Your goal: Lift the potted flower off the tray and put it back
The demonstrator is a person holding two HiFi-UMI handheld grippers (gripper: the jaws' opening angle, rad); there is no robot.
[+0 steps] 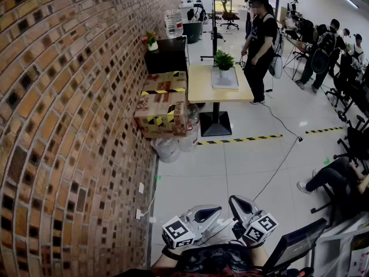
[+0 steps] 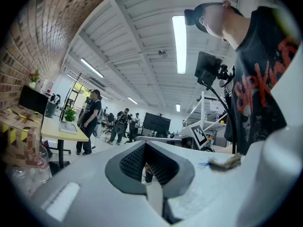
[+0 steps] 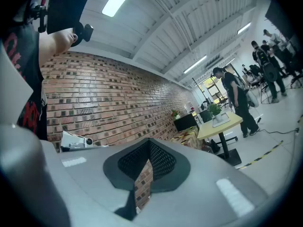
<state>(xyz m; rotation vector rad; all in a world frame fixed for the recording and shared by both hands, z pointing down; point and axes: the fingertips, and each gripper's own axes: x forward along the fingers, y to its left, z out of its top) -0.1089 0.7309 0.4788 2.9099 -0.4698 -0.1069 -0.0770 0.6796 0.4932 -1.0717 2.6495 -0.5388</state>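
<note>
The potted flower (image 1: 223,60), a small green plant in a white pot, stands on a pale tray (image 1: 225,79) on the wooden table (image 1: 199,88) far across the room. The left gripper view shows the plant (image 2: 70,114) small at the left. In the right gripper view the plant (image 3: 215,109) is at the right. Both grippers are held close to the person's body at the bottom of the head view, far from the table. My left gripper (image 1: 209,212) and right gripper (image 1: 238,203) are shut with nothing between the jaws, as the gripper views show (image 2: 147,167) (image 3: 149,162).
A brick wall (image 1: 69,126) runs along the left. Taped cardboard boxes (image 1: 164,105) and a black cabinet (image 1: 167,53) stand beside the table. A person (image 1: 260,39) stands at its far right, with others seated beyond. Striped tape (image 1: 239,139) and a cable cross the floor.
</note>
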